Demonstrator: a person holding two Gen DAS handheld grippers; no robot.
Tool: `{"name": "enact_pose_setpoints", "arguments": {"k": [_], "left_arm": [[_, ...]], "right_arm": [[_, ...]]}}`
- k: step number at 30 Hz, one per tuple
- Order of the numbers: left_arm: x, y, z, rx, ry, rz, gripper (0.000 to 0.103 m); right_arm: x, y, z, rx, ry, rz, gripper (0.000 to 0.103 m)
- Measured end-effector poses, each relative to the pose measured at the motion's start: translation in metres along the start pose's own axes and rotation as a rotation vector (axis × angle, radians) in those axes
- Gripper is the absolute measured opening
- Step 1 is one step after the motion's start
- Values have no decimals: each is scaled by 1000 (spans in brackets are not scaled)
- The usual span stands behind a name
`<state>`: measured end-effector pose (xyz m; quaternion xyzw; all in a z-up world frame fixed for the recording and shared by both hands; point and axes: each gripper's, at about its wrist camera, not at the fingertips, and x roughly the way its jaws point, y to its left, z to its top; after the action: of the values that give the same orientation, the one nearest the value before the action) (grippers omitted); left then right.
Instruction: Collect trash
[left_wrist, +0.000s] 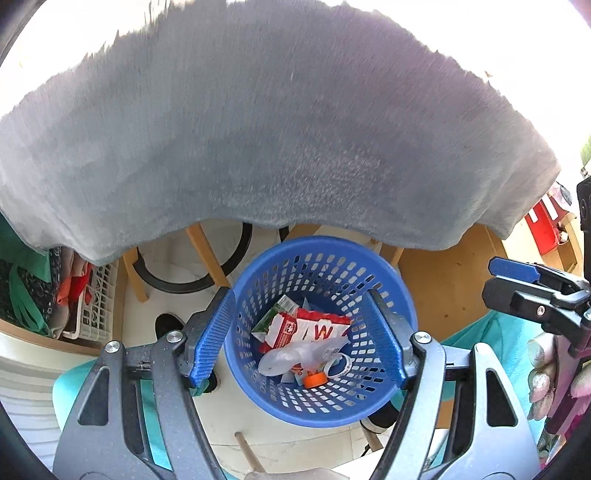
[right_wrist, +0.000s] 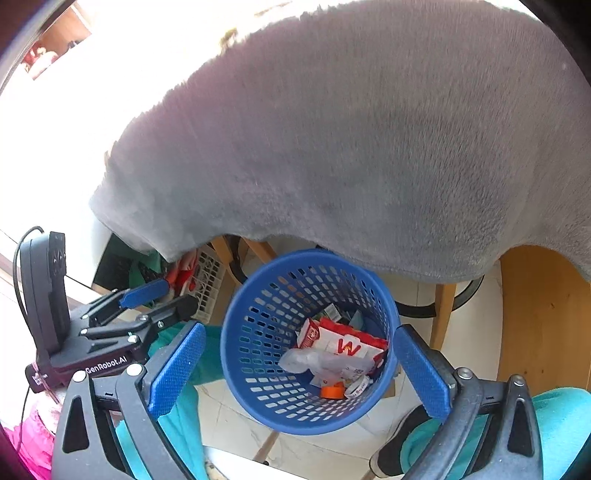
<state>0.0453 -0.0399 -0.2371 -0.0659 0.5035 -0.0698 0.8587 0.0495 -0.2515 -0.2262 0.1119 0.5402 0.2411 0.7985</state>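
Judging by the layout, a drop-off step just finished: left claw (left_wrist: 299, 325) spread wide and pinching nothing, right claw (right_wrist: 299, 343) spread wider and equally empty, both hanging above the blue basket (left_wrist: 321, 243) and angled down into it. No pad touching the rim or the mesh wall.

Inside the basket, the collected trash: a red-and-white wrapper (left_wrist: 314, 328) on top, a green carton (left_wrist: 275, 314) tucked behind, a crumpled clear plastic piece (left_wrist: 291, 356) in front, an orange cap (left_wrist: 316, 379) and a small white ring near the bottom.

Next move, probably: lifting clear of the basket, swinging back up to the counter and hunting for another piece. Calls for open claws, a clean rise past the overhanging cloth edge, and no knock against the light basket on the way. No telling of further litter up there; top side washed out by glare.

Surface and room: counter draped in a grey fleece cloth (left_wrist: 277, 129), hem hanging just behind the basket. Basket standing on a pale tiled floor (left_wrist: 177, 266), among wooden legs (left_wrist: 207, 254). To the left, a white slatted crate (left_wrist: 98, 306) stuffed with fabric. Teal clothing and a dark shoe (left_wrist: 168, 323) close by.
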Motion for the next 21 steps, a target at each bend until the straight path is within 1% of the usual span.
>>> {"name": "enact_pose_setpoints", "arguments": {"k": [6, 12, 14, 15, 21], "left_arm": [[-27, -8, 12, 20, -70, 2, 73], [-65, -14, 27, 37, -163, -8, 73], [-78, -14, 33, 39, -199, -10, 80], [-85, -15, 35, 37, -220, -12, 85], [-122, -17, 53, 38, -332, -7, 87]], "right_arm": [[-26, 8, 10, -17, -50, 13, 103], [-61, 16, 26, -23, -135, 33, 103], [-73, 20, 31, -34, -168, 35, 103], [-79, 22, 34, -41, -184, 38, 103], [-107, 36, 49, -71, -270, 56, 103]]}}
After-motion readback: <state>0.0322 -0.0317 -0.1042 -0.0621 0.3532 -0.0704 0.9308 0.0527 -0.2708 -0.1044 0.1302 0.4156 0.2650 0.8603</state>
